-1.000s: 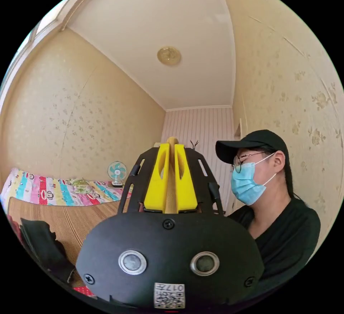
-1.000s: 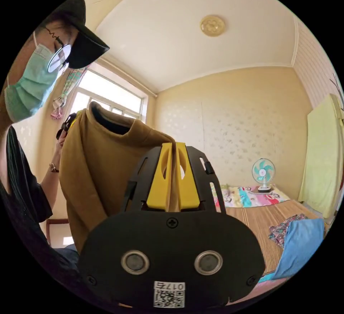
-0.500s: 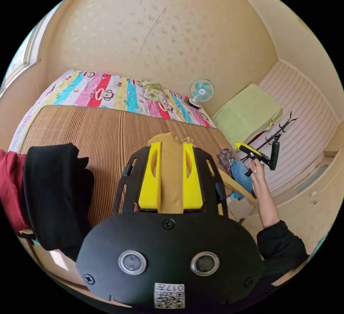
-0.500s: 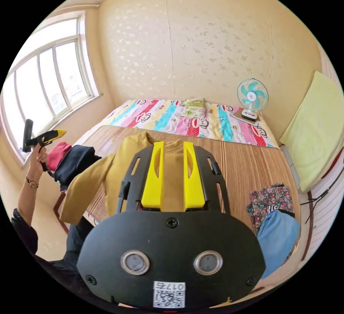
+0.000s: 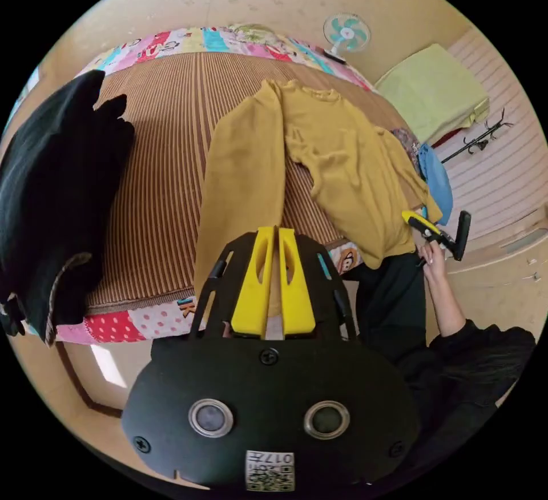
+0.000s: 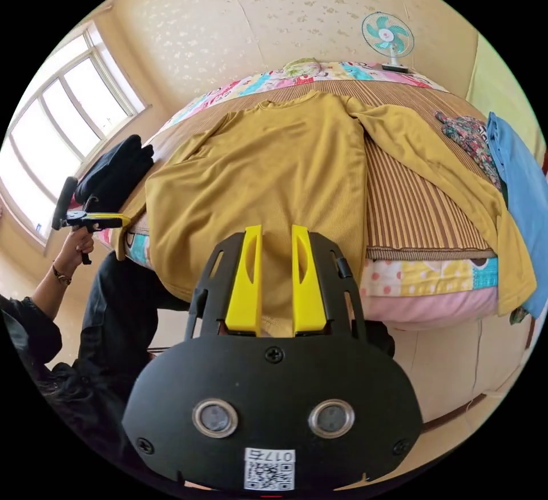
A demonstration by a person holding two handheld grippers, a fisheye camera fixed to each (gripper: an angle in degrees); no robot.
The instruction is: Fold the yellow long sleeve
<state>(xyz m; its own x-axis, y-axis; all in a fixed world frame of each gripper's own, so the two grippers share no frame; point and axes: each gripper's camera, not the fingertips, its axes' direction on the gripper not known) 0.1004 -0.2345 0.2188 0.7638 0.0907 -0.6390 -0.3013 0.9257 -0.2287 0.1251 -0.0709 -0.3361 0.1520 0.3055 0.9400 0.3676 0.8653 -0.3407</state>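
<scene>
**Yellow long sleeve spread on the bed, ready for its first fold**

We are looking at the yellow long sleeve (image 6: 274,163) lying face down or face up, we cannot tell which, across the striped mat (image 6: 411,209) on the bed, its collar toward the small fan (image 6: 387,37) and its hem hanging over the bed's near edge. One sleeve is trailing toward the blue cloth (image 6: 522,192); the other is running along the mat toward the black garment (image 5: 51,192).

Our left gripper (image 5: 273,280) is sitting over the near edge of the mat with its jaws almost together, and a strip of yellow cloth is showing in the narrow gap; we judge it is pinching the sleeve end, though the contact itself is hidden. Our right gripper (image 6: 273,280) is hanging over the hem with its jaws set apart, and whether they are pressing the cloth we cannot tell.

We are expecting the knit to behave as light, soft and limp cloth, sliding a little on the mat and sagging wherever it is unsupported. Cuffs, shoulders and hem corners look like the sensible holds.

The right gripper view is giving us the window (image 6: 63,123) and the whole flat body; the left gripper view is giving us the wrinkles near the armpit and the green cushion (image 5: 434,95) beside the fan.
</scene>
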